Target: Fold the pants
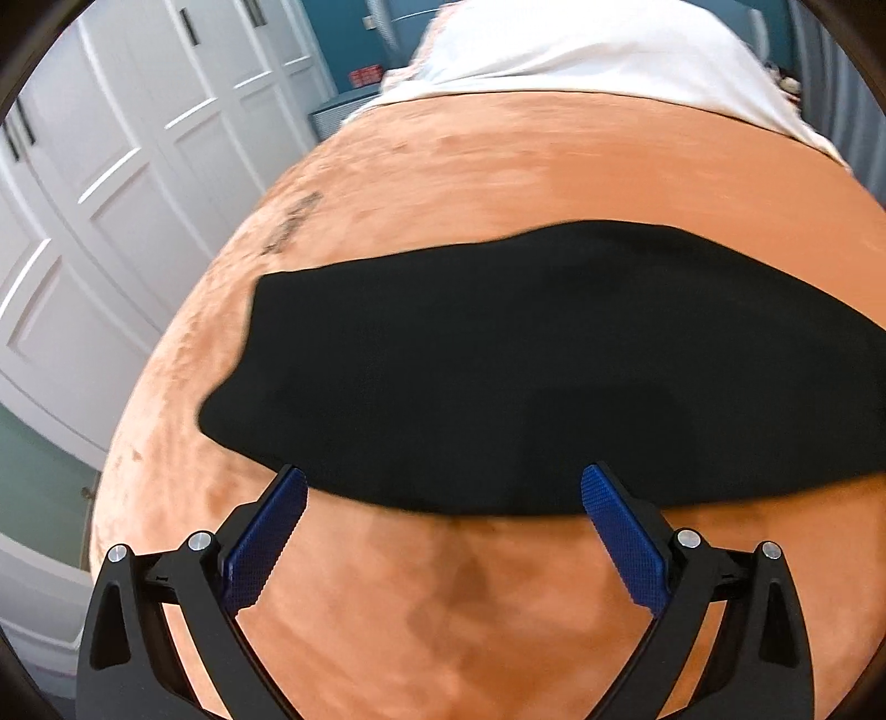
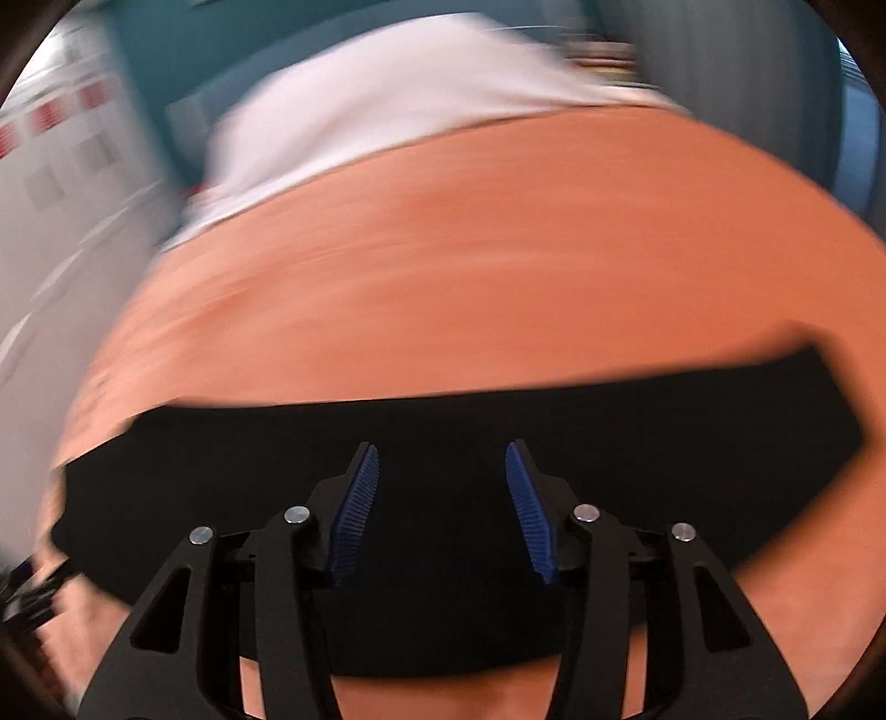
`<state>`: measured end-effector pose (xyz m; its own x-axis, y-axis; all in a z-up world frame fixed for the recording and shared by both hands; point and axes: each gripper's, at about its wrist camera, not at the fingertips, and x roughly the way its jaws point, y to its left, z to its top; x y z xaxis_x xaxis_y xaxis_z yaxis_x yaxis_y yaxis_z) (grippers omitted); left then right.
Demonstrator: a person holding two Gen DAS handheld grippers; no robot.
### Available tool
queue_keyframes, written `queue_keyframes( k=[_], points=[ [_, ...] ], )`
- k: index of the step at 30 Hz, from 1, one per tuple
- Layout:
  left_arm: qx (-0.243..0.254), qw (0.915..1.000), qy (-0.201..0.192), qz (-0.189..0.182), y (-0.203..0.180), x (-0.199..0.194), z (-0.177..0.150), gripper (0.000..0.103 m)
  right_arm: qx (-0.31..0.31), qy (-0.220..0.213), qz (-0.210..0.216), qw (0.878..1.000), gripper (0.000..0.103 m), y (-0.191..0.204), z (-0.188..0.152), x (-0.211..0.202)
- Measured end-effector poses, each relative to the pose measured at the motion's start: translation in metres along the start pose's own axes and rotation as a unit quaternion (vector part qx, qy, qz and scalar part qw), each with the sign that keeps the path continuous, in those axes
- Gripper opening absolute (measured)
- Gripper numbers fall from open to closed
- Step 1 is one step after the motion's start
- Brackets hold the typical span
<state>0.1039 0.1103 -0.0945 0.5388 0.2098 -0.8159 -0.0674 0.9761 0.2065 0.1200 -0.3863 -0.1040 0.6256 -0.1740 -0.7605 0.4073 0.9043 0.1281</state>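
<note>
Black pants (image 1: 526,365) lie flat in a long folded band across an orange bedspread (image 1: 443,166). My left gripper (image 1: 443,482) hangs wide open just above the near edge of the pants, nothing between its blue pads (image 1: 266,543). In the blurred right wrist view the same pants (image 2: 443,443) stretch from left to right. My right gripper (image 2: 443,459) hovers over their middle, its jaws apart with a clear gap and no cloth pinched between the blue pads (image 2: 526,509).
A white sheet or pillow (image 1: 581,50) covers the far end of the bed. White panelled wardrobe doors (image 1: 111,166) stand to the left, beyond the bed's edge. A teal wall (image 1: 343,33) is behind. The bedspread (image 2: 443,249) spreads past the pants.
</note>
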Motion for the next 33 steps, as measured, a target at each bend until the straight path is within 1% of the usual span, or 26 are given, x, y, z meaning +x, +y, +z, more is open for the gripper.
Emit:
queue_keyframes(
  k=[1, 3, 4, 6, 7, 10, 12, 13, 15, 16, 17, 18, 19, 20, 22, 24, 28, 29, 30, 31, 33],
  points=[
    [0.005, 0.9999, 0.003, -0.009, -0.010, -0.004, -0.003, 0.098, 0.017, -0.008, -0.051, 0.999, 0.051, -0.049, 0.004, -0.008],
    [0.015, 0.9996, 0.012, -0.022, -0.037, -0.014, -0.010, 0.098, 0.037, -0.011, -0.099, 0.994, 0.056, -0.105, 0.008, -0.012],
    [0.018, 0.9994, 0.014, -0.025, -0.047, -0.016, -0.011, 0.098, 0.055, -0.003, -0.111, 0.992, 0.056, -0.139, 0.010, -0.011],
    [0.028, 0.9990, 0.020, -0.028, -0.073, -0.022, -0.016, 0.098, 0.087, 0.010, -0.097, 0.991, 0.057, -0.176, 0.011, -0.005],
    [0.033, 0.9988, 0.023, -0.029, -0.083, -0.024, -0.017, 0.098, 0.111, 0.013, -0.075, 0.991, 0.057, -0.194, 0.010, 0.000],
    [0.045, 0.9981, 0.030, -0.028, -0.111, -0.029, -0.019, 0.098, 0.141, 0.028, -0.020, 0.989, 0.058, -0.210, 0.007, 0.020],
    [0.051, 0.9977, 0.035, -0.026, -0.124, -0.032, -0.020, 0.098, 0.143, 0.046, -0.001, 0.989, 0.062, -0.209, 0.006, 0.039],
    [0.054, 0.9975, 0.037, -0.024, -0.129, -0.032, -0.021, 0.098, 0.141, 0.050, 0.001, 0.989, 0.066, -0.204, 0.007, 0.045],
    [0.058, 0.9972, 0.042, -0.022, -0.137, -0.032, -0.022, 0.098, 0.124, 0.034, 0.001, 0.992, 0.067, -0.192, 0.007, 0.051],
    [0.059, 0.9971, 0.044, -0.020, -0.140, -0.032, -0.022, 0.098, 0.119, 0.031, 0.004, 0.992, 0.061, -0.188, 0.009, 0.052],
    [0.058, 0.9971, 0.045, -0.019, -0.140, -0.032, -0.024, 0.098, 0.108, 0.031, 0.017, 0.993, 0.041, -0.186, 0.008, 0.053],
    [0.058, 0.9970, 0.047, -0.018, -0.141, -0.032, -0.024, 0.098, 0.103, 0.038, 0.031, 0.993, 0.033, -0.183, 0.009, 0.054],
    [0.058, 0.9970, 0.048, -0.018, -0.142, -0.032, -0.025, 0.098, 0.102, 0.038, 0.033, 0.994, 0.026, -0.180, 0.010, 0.053],
    [0.057, 0.9970, 0.048, -0.017, -0.142, -0.034, -0.026, 0.098, 0.101, 0.040, 0.035, 0.994, 0.022, -0.177, 0.012, 0.051],
    [0.053, 0.9972, 0.050, -0.017, -0.139, -0.037, -0.028, 0.098, 0.104, 0.036, 0.040, 0.993, 0.020, -0.170, 0.016, 0.041],
    [0.048, 0.9974, 0.050, -0.020, -0.132, -0.040, -0.029, 0.098, 0.108, 0.023, 0.062, 0.992, 0.020, -0.154, 0.022, 0.026],
    [0.034, 0.9981, 0.045, -0.026, -0.109, -0.046, -0.037, 0.098, 0.090, 0.013, 0.136, 0.987, 0.020, -0.089, 0.037, -0.004],
    [0.029, 0.9982, 0.045, -0.028, -0.101, -0.047, -0.039, 0.098, 0.072, 0.016, 0.160, 0.984, 0.020, -0.061, 0.040, -0.013],
    [0.023, 0.9982, 0.046, -0.032, -0.091, -0.047, -0.043, 0.098, 0.055, 0.017, 0.176, 0.983, 0.020, -0.035, 0.041, -0.018],
    [0.017, 0.9982, 0.046, -0.034, -0.083, -0.049, -0.046, 0.098, 0.033, 0.022, 0.199, 0.979, 0.020, 0.001, 0.041, -0.024],
    [0.008, 0.9984, 0.045, -0.033, -0.062, -0.049, -0.051, 0.098, 0.003, 0.033, 0.228, 0.973, 0.020, 0.053, 0.038, -0.029]
  ],
)
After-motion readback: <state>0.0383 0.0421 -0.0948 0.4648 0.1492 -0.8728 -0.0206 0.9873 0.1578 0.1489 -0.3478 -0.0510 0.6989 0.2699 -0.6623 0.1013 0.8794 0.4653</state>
